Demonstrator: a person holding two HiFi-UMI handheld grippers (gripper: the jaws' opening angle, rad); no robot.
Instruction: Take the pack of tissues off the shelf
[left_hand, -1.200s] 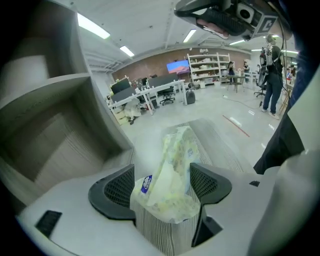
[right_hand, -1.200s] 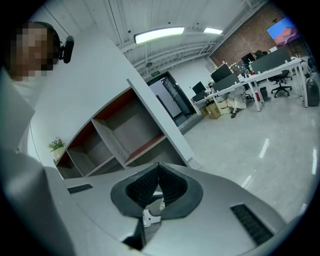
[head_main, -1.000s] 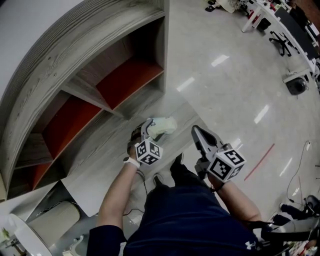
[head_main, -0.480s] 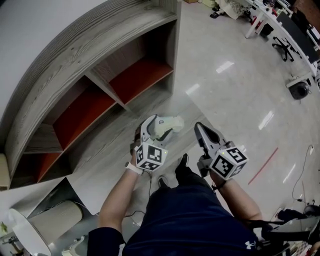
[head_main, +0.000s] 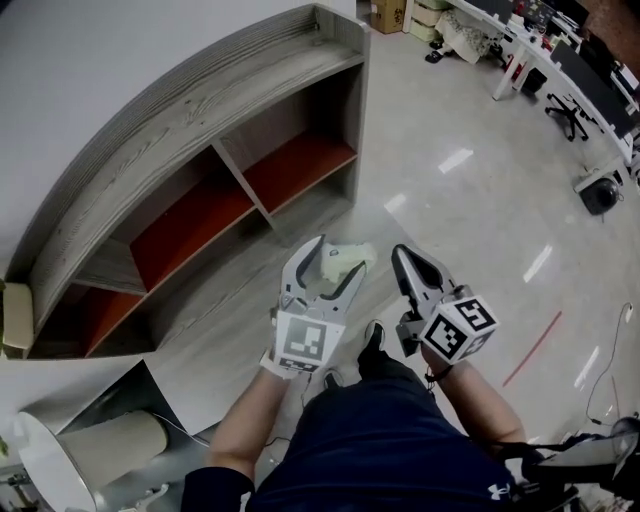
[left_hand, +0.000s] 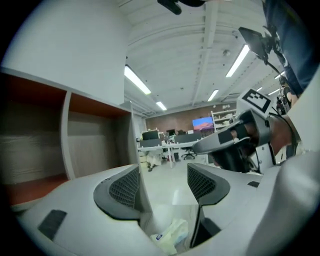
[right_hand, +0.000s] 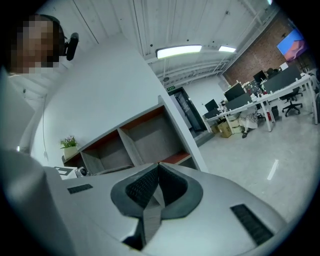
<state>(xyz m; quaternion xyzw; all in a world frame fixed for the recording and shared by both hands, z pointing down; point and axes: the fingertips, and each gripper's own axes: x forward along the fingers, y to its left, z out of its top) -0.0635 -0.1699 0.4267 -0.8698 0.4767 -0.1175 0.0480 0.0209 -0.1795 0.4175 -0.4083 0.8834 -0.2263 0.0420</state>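
The pale pack of tissues (head_main: 343, 252) shows off the shelf, just past my left gripper (head_main: 338, 256) and in front of my shoes. In the left gripper view the pack (left_hand: 170, 236) lies low in the gap, beneath the ribbed pads (left_hand: 125, 187), which do not touch it. Those jaws stand wide and are closing. I cannot tell whether the pack rests on the floor. My right gripper (head_main: 398, 252) hangs beside it, shut and empty, its pads (right_hand: 150, 185) meeting. The curved grey wooden shelf (head_main: 200, 150) with red-backed compartments stands to the left.
Glossy floor spreads to the right, with a red line (head_main: 530, 350) on it. Desks and office chairs (head_main: 560, 60) stand at the far right. A cardboard box (head_main: 390, 15) sits past the shelf's end. A pale cylinder (head_main: 110, 445) lies at the lower left.
My left gripper has turned and reached forward, so its fingers now frame the pack. The pack kept its place ahead of my shoes. The right gripper has barely moved.
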